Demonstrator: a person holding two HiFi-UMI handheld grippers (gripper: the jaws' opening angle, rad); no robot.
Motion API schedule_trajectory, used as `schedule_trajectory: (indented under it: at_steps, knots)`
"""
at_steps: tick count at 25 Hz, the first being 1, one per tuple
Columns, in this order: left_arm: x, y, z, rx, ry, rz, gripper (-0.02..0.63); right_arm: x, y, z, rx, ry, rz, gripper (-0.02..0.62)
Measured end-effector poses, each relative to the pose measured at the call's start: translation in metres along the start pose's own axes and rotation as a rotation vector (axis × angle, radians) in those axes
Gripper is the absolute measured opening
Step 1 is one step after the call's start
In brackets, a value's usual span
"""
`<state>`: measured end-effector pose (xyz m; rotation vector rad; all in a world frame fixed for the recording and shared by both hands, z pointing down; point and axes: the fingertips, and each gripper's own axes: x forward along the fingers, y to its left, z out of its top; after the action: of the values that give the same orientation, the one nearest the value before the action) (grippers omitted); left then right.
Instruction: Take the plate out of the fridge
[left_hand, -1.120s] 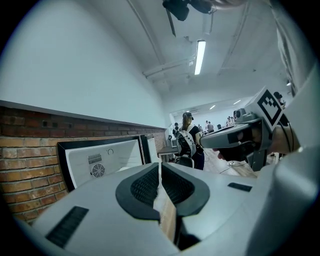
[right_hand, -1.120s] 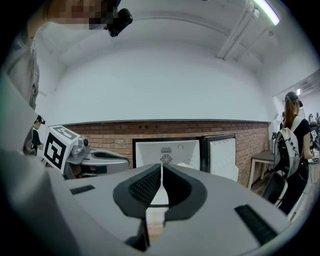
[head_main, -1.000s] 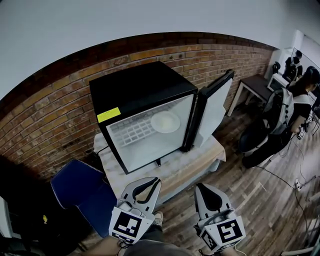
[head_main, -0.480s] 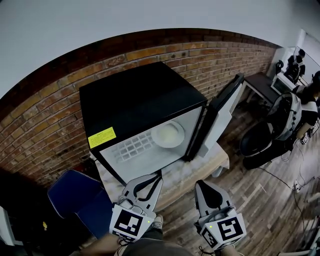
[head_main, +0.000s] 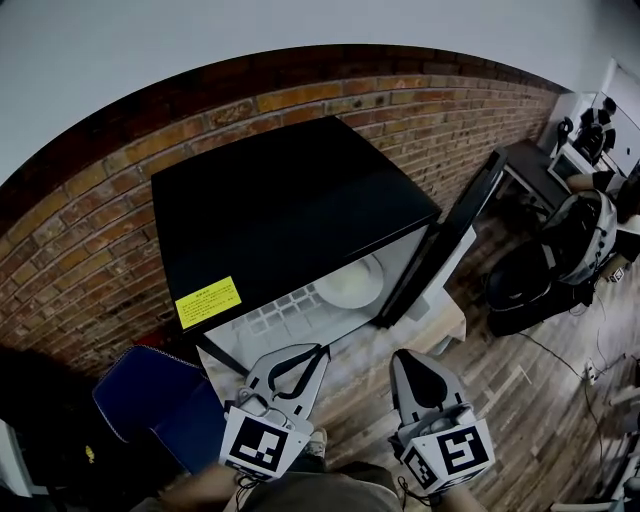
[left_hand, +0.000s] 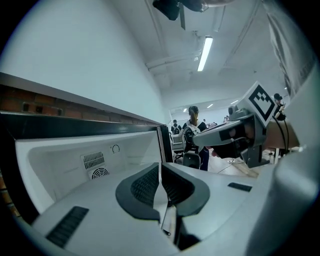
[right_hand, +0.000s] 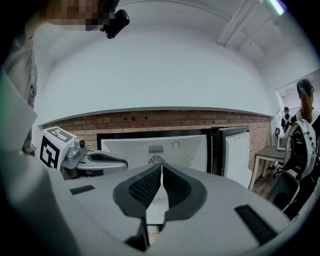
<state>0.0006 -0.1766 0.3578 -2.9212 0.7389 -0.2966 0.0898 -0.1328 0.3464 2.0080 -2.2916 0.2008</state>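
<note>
**Two shut grippers in front of the open fridge**

Low down, left of the fridge (head_main: 290, 210), is a blue chair (head_main: 150, 400). The fridge is black. It stands on a table (head_main: 445, 322) by a brick wall (head_main: 110, 175). A yellow sticker (head_main: 208, 301) is on the front edge of its top, at the left corner.

The left gripper (head_main: 320, 350) is just in front of the fridge, below the open side. Its jaws are pressed together, with nothing between them. It points at the white inside of the fridge.

The plate (head_main: 350, 285) is inside the fridge, on a white shelf (head_main: 280, 310). It is white and round, and it lies flat on the right side of the fridge, near the door. No gripper touches it.

The right gripper (head_main: 401, 360) is in front of the fridge too, beside the left one. Its jaws are also closed tight and hold nothing.

The door (head_main: 455, 240) stands open at the right side of the fridge.
</note>
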Motion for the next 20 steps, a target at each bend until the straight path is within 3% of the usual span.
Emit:
schedule_trajectory:
  at_steps: [11,16,20]
  knots:
    - [0.007,0.014,0.0,-0.009,0.0,0.037,0.029,0.02,-0.02,0.0,0.028,0.01,-0.014,0.034]
    - [0.013,0.015,-0.002,0.027,0.022,0.077,0.029,0.027,-0.031,-0.003,0.031,0.019,0.021,0.034]
    - [0.019,0.017,-0.002,-0.001,0.032,0.139,0.029,0.038,-0.042,-0.009,0.061,0.036,0.063,0.034]
